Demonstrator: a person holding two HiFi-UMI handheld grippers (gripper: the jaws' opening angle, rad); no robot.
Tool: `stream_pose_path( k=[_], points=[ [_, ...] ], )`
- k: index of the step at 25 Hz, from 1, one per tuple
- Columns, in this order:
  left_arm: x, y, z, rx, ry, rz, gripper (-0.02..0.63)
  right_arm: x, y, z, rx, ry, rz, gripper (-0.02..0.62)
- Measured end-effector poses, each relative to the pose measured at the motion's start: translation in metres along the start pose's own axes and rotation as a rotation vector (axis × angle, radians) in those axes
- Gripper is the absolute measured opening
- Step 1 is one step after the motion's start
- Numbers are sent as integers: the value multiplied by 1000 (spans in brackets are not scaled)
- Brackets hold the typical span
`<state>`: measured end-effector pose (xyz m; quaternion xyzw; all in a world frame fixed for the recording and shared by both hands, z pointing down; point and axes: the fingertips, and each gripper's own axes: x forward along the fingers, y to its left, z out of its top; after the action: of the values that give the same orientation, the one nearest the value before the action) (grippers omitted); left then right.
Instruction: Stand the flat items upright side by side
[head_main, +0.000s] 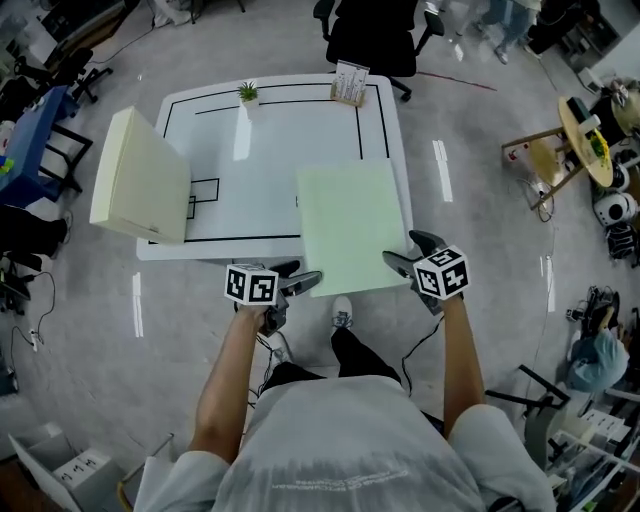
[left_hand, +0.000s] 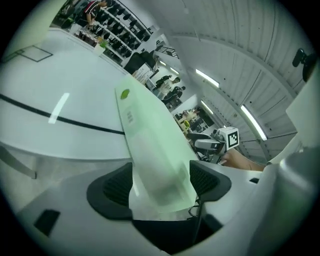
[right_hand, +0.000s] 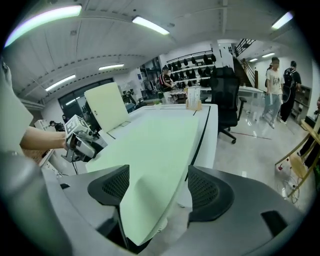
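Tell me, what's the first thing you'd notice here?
A big pale green sheet lies flat on the near right corner of the white table, sticking out over the edge. The left claw and the right claw are open around its near corners. A cream board stands at the table's left edge.

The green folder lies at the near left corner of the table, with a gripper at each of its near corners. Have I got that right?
Not quite. The green folder lies at the near right corner of the table, not the left, as the head view shows. The rest holds: the left gripper and the right gripper are each at one of its near corners.
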<state>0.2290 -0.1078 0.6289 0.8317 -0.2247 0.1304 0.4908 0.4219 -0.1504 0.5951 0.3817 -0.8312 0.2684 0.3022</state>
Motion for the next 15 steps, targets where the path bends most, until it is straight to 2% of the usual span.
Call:
stream_pose_path(
  k=[6, 12, 15],
  points=[
    [15, -2, -15, -104, 21, -112, 359, 16, -3, -16, 46, 45, 50, 370],
    [28, -6, -13, -226, -55, -244, 362, 25, -2, -20, 99, 92, 133, 383],
    [37, -9, -12, -257, -83, -291, 362, 29, -3, -22, 124, 121, 160, 388]
  ],
)
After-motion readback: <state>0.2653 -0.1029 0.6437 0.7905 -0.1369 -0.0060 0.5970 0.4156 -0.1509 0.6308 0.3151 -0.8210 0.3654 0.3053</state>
